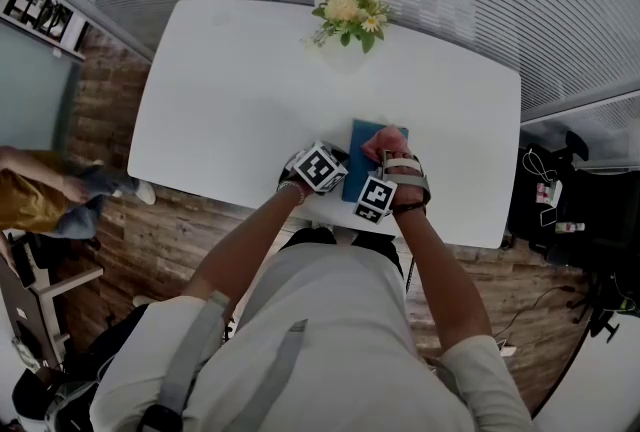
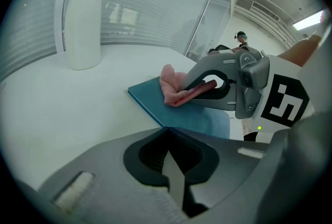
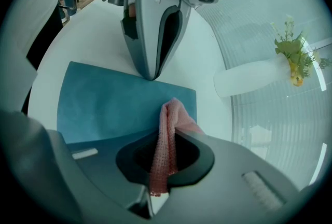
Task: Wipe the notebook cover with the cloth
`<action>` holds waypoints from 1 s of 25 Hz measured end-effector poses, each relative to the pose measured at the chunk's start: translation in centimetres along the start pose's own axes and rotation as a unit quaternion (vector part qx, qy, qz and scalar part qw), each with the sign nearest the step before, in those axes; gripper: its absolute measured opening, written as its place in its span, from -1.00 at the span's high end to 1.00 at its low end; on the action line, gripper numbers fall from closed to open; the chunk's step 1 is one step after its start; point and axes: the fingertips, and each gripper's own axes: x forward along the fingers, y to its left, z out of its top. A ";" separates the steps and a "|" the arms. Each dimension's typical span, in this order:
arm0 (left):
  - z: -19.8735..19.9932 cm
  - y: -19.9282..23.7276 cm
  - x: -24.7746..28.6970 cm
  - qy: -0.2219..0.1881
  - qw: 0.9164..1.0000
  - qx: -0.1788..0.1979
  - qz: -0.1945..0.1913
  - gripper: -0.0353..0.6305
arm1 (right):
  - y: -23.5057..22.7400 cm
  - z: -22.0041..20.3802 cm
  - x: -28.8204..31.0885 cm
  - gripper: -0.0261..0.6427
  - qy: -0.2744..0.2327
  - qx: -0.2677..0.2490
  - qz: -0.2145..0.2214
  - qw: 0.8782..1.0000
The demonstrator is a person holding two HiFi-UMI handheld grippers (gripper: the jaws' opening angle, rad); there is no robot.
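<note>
**Pink cloth clamped in the right gripper, resting on a blue notebook**

Seen from above, a white table (image 1: 230, 100) fills the middle of the frame. A blue notebook (image 1: 368, 160) lies closed and flat near the table's lower edge, just right of centre. A white vase of yellow and white flowers (image 1: 350, 10) stands at the upper edge, well apart from the notebook. The person's two arms reach up from the bottom of the frame and meet over the notebook.

In the right gripper view, the right gripper (image 3: 166, 137) has its jaws clenched on a pink knitted cloth (image 3: 162, 155). The cloth runs up out of the jaws and its free end lies bunched on the notebook's cover, near the right-hand edge of the frame's blue area.

The left gripper (image 3: 150, 70) comes down from the top of that same view with its jaws pressed together and nothing between them. Its tip sits at the notebook's far edge, apparently touching it.
</note>
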 end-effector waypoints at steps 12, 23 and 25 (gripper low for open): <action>0.0 0.0 0.0 -0.001 1.000 0.000 0.000 0.91 | 0.8 0.1 -0.6 0.90 0.001 0.000 0.003 1.000; -0.1 0.1 0.2 0.001 1.000 0.000 0.000 0.91 | 1.5 0.2 -0.8 0.90 -0.001 0.004 0.009 1.000; -0.1 0.1 0.2 0.000 1.000 0.000 -0.001 0.91 | 1.6 0.2 -0.9 0.90 -0.002 0.006 0.010 1.000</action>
